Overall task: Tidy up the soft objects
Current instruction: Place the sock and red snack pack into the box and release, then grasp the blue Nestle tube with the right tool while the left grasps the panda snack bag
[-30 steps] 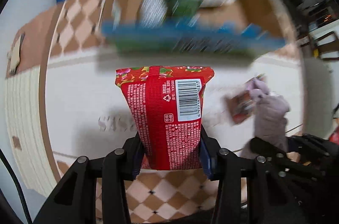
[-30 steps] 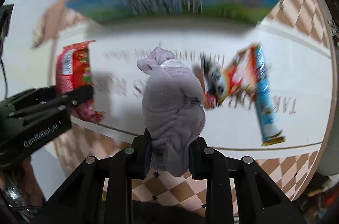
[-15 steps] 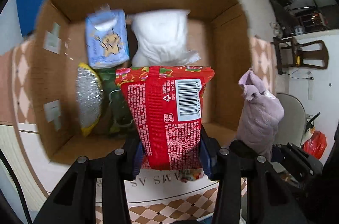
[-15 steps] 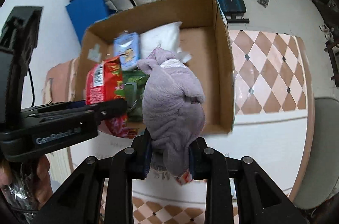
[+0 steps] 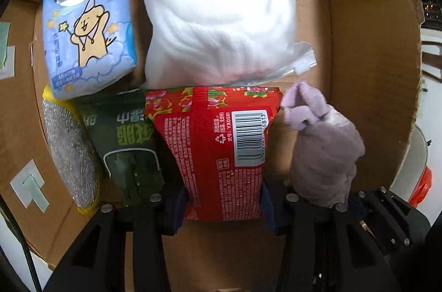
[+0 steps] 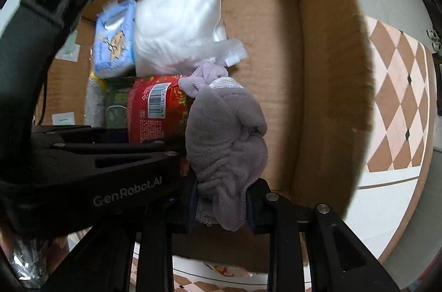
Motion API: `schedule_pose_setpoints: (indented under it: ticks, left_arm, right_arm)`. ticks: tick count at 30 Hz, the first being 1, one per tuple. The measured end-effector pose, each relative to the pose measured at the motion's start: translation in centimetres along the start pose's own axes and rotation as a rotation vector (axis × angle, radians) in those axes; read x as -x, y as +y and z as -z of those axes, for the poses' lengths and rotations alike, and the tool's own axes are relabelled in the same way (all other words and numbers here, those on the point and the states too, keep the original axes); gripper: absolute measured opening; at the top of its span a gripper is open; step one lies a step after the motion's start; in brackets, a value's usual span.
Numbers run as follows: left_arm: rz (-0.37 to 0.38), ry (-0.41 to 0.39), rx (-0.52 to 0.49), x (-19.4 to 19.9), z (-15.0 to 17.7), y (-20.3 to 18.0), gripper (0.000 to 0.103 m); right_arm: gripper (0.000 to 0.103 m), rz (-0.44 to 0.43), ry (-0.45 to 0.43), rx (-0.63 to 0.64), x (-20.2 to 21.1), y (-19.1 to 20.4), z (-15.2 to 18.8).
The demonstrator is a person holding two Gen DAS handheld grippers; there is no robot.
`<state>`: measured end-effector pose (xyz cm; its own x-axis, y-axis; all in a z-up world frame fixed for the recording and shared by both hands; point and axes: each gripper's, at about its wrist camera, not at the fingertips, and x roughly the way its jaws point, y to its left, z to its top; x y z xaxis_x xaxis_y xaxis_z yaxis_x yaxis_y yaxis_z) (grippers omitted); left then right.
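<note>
My left gripper (image 5: 223,205) is shut on a red snack packet (image 5: 218,148) and holds it inside a brown cardboard box (image 5: 367,71). My right gripper (image 6: 222,205) is shut on a lilac plush cloth (image 6: 225,142), just to the right of the packet, also inside the box (image 6: 326,71). The cloth also shows in the left wrist view (image 5: 323,151) and the packet in the right wrist view (image 6: 154,109). The left gripper's black body (image 6: 83,170) fills the left of the right wrist view.
In the box lie a white stuffed bag (image 5: 221,13), a blue tissue pack with a cartoon dog (image 5: 88,24), a dark green packet (image 5: 127,142) and a silver-and-yellow sponge (image 5: 69,151). The box floor on the right (image 6: 270,65) is bare. Checkered flooring (image 6: 400,98) lies outside.
Both grippers have moved forward and down from above the mat into the box, each still holding its object. The box contents now fill the views.
</note>
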<state>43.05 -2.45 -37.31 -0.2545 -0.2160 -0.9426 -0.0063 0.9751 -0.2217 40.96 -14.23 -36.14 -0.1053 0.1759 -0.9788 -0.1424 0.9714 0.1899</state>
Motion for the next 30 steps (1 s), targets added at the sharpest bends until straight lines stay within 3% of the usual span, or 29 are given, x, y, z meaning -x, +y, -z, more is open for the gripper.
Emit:
schedule_pose_setpoints:
  ticks: [6,14,16,18,20,23,25,27,30]
  left_arm:
    - [-0.052,-0.005,0.011,-0.4,-0.5,0.9,0.043]
    - [-0.031,0.005,0.052,-0.3,-0.4,0.9,0.045]
    - [-0.006,0.002,0.068,0.0,0.2,1.1,0.046]
    - [0.013,-0.012,0.074,0.5,0.9,1.5,0.051]
    - [0.027,-0.040,0.072,1.4,1.6,1.5,0.068]
    - [0.026,-0.095,0.079,3.0,2.8,2.0,0.087]
    - [0.018,-0.142,0.083,4.6,3.9,2.1,0.091]
    - [0.006,-0.183,0.083,6.0,4.8,2.1,0.097]
    - [-0.035,-0.267,0.075,8.5,6.9,1.7,0.100]
  right_arm:
    - [0.029,-0.005,0.030,0.023,-1.3,0.9,0.2]
    - [0.032,-0.016,0.052,0.046,-2.8,1.9,-0.3]
    - [0.039,-0.015,0.007,0.034,-2.6,1.8,-0.3]
    - [0.066,-0.028,0.015,0.046,-2.2,1.8,-0.3]
    - [0.078,-0.017,0.010,0.050,-1.4,1.8,-0.1]
    - [0.081,0.019,-0.004,0.050,-0.3,1.6,0.2]
    - [0.083,0.025,-0.022,0.042,0.6,1.5,0.5]
    - [0.100,0.031,-0.051,0.031,1.8,1.5,1.0]
    - [0.103,0.052,-0.107,0.023,4.0,1.8,1.9]
